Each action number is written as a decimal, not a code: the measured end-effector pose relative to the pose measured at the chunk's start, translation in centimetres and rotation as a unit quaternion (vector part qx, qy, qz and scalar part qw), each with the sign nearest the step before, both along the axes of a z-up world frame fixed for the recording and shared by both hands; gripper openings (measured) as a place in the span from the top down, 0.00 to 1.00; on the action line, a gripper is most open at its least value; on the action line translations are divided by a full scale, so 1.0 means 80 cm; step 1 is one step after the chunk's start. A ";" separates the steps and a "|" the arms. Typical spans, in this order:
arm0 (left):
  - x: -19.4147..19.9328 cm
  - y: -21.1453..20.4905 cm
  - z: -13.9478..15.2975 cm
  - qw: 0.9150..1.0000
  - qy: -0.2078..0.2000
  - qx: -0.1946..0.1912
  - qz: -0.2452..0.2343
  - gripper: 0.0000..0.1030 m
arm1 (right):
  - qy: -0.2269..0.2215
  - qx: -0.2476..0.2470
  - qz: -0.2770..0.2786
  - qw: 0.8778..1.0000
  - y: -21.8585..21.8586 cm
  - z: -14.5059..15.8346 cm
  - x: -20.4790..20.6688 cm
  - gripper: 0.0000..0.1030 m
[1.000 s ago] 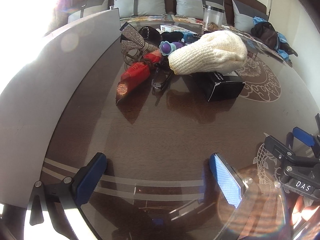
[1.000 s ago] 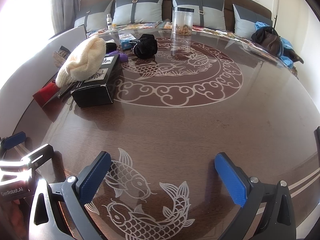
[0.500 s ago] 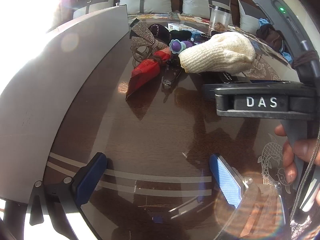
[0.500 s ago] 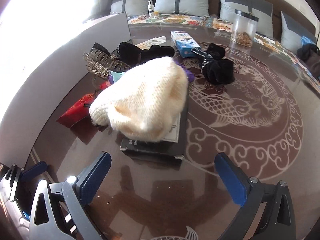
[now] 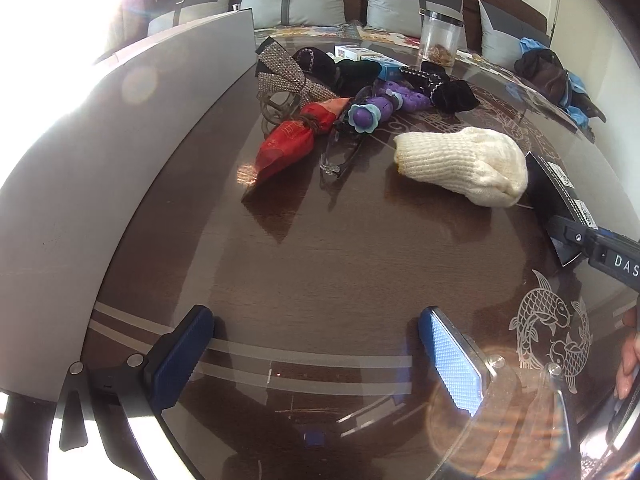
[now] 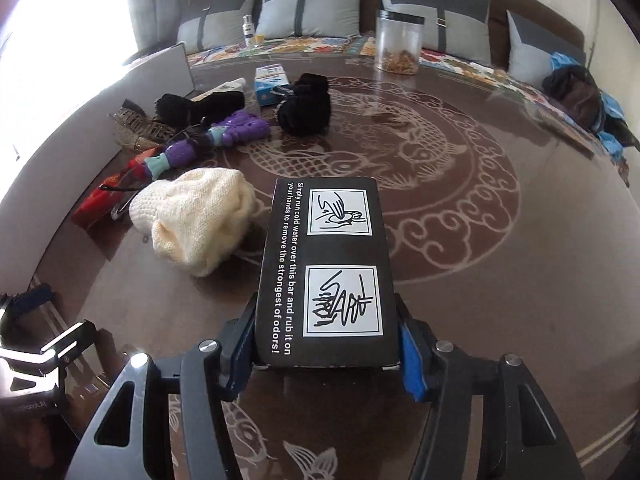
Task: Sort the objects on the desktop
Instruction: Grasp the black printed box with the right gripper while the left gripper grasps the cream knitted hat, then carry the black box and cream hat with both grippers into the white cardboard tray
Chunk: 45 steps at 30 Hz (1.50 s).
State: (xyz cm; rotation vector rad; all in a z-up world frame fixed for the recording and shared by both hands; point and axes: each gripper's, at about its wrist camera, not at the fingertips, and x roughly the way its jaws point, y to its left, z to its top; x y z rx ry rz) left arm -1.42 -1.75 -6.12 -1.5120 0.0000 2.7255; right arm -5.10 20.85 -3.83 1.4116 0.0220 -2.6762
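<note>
A dark glass-topped table (image 6: 500,280) with fish and cloud patterns fills both views. In the right wrist view's lower centre, the right gripper (image 6: 326,346) is closing, its blue pads against the sides of a black printed box (image 6: 326,268). A cream knit hat (image 6: 196,220) lies left of the box. The left gripper (image 5: 316,356) hangs wide open over bare tabletop.

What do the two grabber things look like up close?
Both are black plastic. The left gripper has two fingers with blue ridged pads and silver screws. The right gripper has the same blue pads and silver screws, cut-out holes in its frame, and white letters "DAS" on its side.
</note>
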 end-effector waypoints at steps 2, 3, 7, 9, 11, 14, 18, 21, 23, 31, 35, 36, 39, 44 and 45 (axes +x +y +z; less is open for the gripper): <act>0.004 0.008 0.007 0.999 0.000 0.032 -0.025 0.00 | -0.003 -0.036 -0.041 0.999 0.023 0.005 0.004 0.42; 0.004 0.013 0.012 0.998 -0.003 0.047 -0.032 0.00 | -0.003 -0.041 -0.057 0.998 0.030 0.004 0.006 0.42; -0.018 0.032 0.034 0.995 -0.013 0.101 -0.007 0.00 | 0.011 0.018 -0.051 0.998 0.016 0.001 0.006 0.42; -0.047 0.044 0.048 0.993 -0.012 0.111 0.026 0.00 | 0.021 0.045 -0.041 0.998 0.009 0.000 0.009 0.42; -0.081 0.060 0.059 0.992 -0.014 0.106 0.066 0.00 | 0.022 0.025 -0.041 0.999 0.018 -0.002 0.010 0.41; -0.129 0.081 0.058 0.988 -0.028 0.099 0.115 0.00 | 0.024 0.020 -0.034 0.999 0.021 -0.003 0.011 0.41; -0.160 0.099 0.023 0.989 -0.068 0.061 0.115 0.00 | 0.026 0.022 -0.032 0.999 0.019 -0.004 0.012 0.38; -0.127 0.084 0.019 0.993 -0.056 0.057 0.085 0.00 | 0.024 0.020 -0.033 0.999 0.020 -0.004 0.011 0.38; -0.102 0.065 0.021 0.996 -0.045 0.049 0.065 0.00 | 0.022 0.016 -0.032 0.999 0.021 -0.004 0.010 0.36; -0.090 0.030 0.036 0.997 -0.025 0.060 0.049 0.00 | 0.012 0.011 -0.024 1.000 0.017 -0.005 0.008 0.25; -0.128 0.063 0.034 0.999 -0.032 0.041 0.010 0.00 | 0.007 0.011 -0.020 1.000 0.014 -0.006 0.010 0.18; -0.135 0.071 0.029 0.999 -0.036 0.026 0.001 0.00 | 0.006 0.010 -0.018 1.000 0.014 -0.006 0.010 0.17; -0.148 0.091 0.015 0.998 -0.047 0.002 -0.031 0.03 | 0.005 0.001 -0.018 1.000 0.017 -0.005 0.010 0.17; -0.137 0.090 0.019 0.998 -0.029 0.004 -0.058 0.56 | 0.003 -0.007 -0.027 1.000 0.025 -0.003 0.008 0.17; -0.133 0.083 0.021 0.998 -0.030 0.014 -0.056 0.57 | 0.002 -0.002 -0.030 1.000 0.027 -0.003 0.008 0.17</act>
